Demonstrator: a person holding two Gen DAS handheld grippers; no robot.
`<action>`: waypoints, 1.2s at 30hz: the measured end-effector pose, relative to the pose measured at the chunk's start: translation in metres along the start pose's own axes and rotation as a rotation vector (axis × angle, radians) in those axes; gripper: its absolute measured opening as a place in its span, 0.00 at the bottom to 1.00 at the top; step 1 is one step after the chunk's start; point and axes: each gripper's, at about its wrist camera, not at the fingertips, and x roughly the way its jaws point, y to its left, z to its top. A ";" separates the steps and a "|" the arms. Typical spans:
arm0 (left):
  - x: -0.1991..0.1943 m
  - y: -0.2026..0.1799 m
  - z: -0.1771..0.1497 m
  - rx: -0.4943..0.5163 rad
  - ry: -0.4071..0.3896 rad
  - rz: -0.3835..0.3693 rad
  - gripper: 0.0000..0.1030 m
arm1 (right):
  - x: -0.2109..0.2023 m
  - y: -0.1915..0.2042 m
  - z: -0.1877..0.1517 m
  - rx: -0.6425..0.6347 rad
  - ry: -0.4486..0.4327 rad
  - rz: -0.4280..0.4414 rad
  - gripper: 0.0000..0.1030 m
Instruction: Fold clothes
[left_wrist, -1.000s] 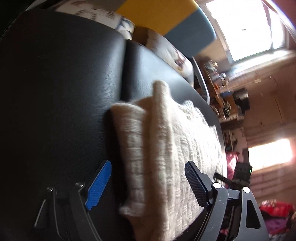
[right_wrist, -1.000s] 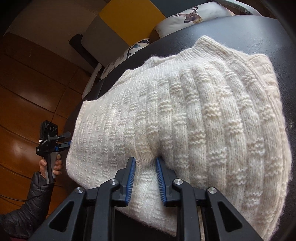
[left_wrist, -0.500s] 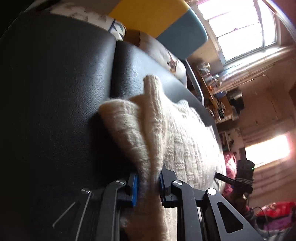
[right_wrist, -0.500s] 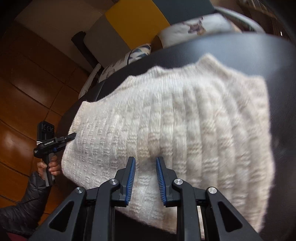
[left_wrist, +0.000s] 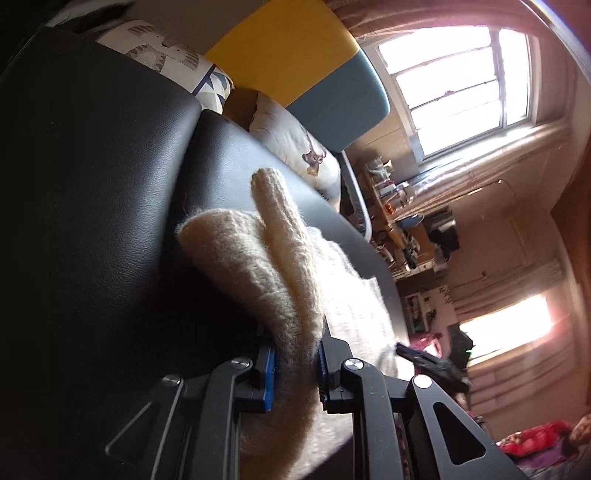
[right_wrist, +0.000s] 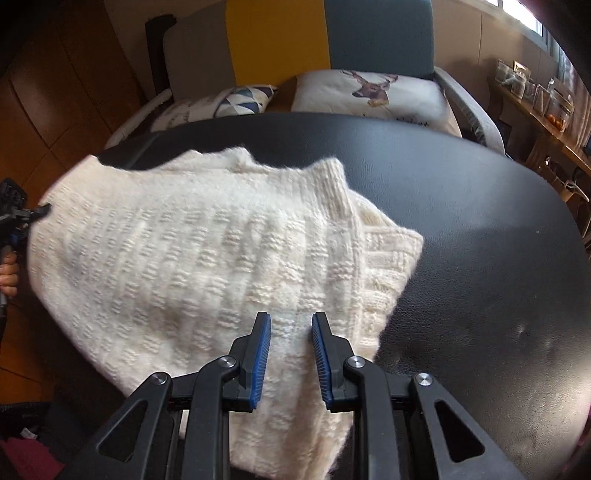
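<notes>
A cream knitted sweater (right_wrist: 192, 251) lies partly folded on a black leather surface (right_wrist: 461, 229). My right gripper (right_wrist: 291, 332) is shut on the sweater's near edge, with the knit pinched between its blue pads. My left gripper (left_wrist: 293, 354) is shut on the sweater (left_wrist: 258, 266) at its opposite edge and lifts a thick fold of it off the black surface (left_wrist: 92, 184). The left gripper also shows at the far left of the right wrist view (right_wrist: 14, 214), held by a hand. The right gripper shows in the left wrist view (left_wrist: 432, 362).
Patterned cushions (right_wrist: 373, 92) lie beyond the black surface, against a yellow and blue backrest (right_wrist: 325, 33). A cluttered shelf (right_wrist: 532, 96) stands at the right under a bright window (left_wrist: 454, 81). Brown wooden panels (right_wrist: 55, 74) are at the left.
My left gripper closed on the sweater's edge and lifted it. Both grippers have pulled the sweater across the black surface, and one side has folded over, leaving a corner peeking out.
</notes>
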 end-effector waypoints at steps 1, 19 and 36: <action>-0.002 -0.004 0.000 -0.004 -0.006 -0.011 0.17 | 0.006 -0.002 0.000 0.006 0.019 0.006 0.22; 0.026 -0.145 0.010 -0.065 -0.051 -0.200 0.17 | 0.022 -0.014 -0.004 0.113 0.025 0.127 0.23; 0.163 -0.233 -0.020 -0.003 0.134 0.033 0.17 | 0.027 -0.008 -0.027 0.230 -0.056 0.348 0.24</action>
